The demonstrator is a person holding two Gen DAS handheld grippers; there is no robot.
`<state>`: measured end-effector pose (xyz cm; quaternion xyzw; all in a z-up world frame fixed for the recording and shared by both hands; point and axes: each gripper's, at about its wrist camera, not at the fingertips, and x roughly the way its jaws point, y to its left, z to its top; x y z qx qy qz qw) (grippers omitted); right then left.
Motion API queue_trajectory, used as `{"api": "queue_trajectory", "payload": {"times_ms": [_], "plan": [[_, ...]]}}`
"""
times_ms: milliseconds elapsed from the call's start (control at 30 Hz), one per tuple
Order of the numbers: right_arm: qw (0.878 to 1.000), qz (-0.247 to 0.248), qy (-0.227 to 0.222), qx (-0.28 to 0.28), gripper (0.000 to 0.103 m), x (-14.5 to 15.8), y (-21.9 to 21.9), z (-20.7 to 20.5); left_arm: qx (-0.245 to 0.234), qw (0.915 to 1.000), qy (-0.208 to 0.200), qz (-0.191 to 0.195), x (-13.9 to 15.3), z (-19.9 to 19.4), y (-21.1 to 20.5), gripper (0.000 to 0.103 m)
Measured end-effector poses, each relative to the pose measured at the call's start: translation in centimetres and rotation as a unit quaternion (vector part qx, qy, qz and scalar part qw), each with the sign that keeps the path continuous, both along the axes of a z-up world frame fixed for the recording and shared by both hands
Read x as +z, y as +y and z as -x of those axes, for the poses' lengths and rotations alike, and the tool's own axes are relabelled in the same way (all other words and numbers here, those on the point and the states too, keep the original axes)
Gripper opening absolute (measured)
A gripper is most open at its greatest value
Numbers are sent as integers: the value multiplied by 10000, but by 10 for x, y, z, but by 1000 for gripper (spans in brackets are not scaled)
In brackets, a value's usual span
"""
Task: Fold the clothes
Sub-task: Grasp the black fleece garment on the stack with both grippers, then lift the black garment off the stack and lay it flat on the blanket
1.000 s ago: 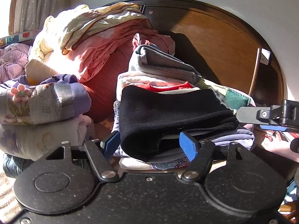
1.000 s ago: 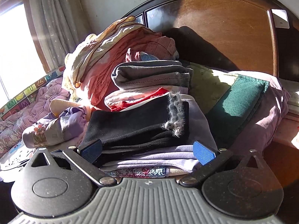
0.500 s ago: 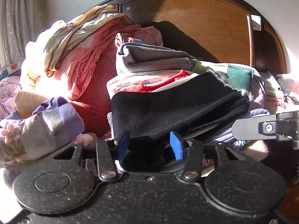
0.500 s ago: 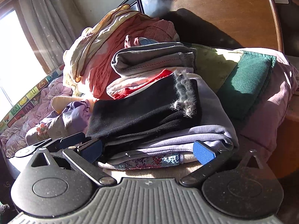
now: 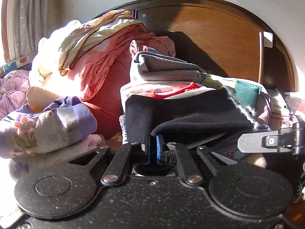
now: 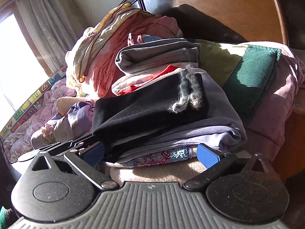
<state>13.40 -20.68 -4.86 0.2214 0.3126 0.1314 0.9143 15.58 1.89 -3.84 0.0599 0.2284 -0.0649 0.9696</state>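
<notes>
Against the wooden headboard (image 5: 219,43), on the bed, we found the stack of folded clothes (image 6: 167,103), with a black garment (image 5: 183,112) lying across its front and a grey folded piece (image 6: 156,57) on top. Our left tool (image 5: 153,148) had its blue pads pressed together on the lower front edge of the black garment, pinching a fold of it. Our right tool (image 6: 150,154) stood spread wide just in front of the stack's base, its blue pads flanking a floral sequined item (image 6: 164,155) at the bottom of the pile and gripping nothing; one of its arms reached into the left wrist view at the right edge. Pale grey fuzzy trim (image 6: 187,93) hung over the top of the black garment, and a lilac garment (image 6: 215,126) lay folded beneath it. To the left, a heap of pink and cream bedding (image 5: 91,57) rose in strong sunlight, and a purple rolled garment (image 5: 49,127) with a pink flower on it carried a small sewn label whose print we could not read. A green patch (image 6: 253,70) showed on the pillow to the right. Along the bed's far side ran a bumper of coloured alphabet tiles (image 6: 28,106), on which we could make out letters such as "M" and "U". A grey curtain (image 6: 47,30) hung by the window.
</notes>
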Motion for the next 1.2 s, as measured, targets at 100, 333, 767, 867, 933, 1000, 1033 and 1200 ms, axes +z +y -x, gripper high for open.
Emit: {"api": "queue_trajectory", "payload": {"times_ms": [100,333,767,867,933,1000,1033,1200], "plan": [[9999,-146,38,-1,102,-1,-2,8,199,9996,-218,2,18,19,11,3],[9985,-449,91,299,103,-2,13,39,672,9949,-714,-243,66,83,48,3],[9831,-935,346,1534,103,-8,128,110,1891,9663,-1106,-1351,132,241,134,3],[9751,-968,424,1950,103,-8,165,131,2290,9545,-1119,-1550,140,281,159,3],[9692,-959,470,2219,103,-8,189,145,2539,9475,-1032,-1645,137,300,175,3],[9624,-939,520,2496,103,-9,215,161,2789,9406,-920,-1701,134,319,192,3],[9589,-919,539,2630,103,-10,228,169,2912,9367,-865,-1742,131,328,199,3],[9406,-771,608,3249,103,-12,283,210,3572,9148,-720,-1739,128,372,237,3]]}}
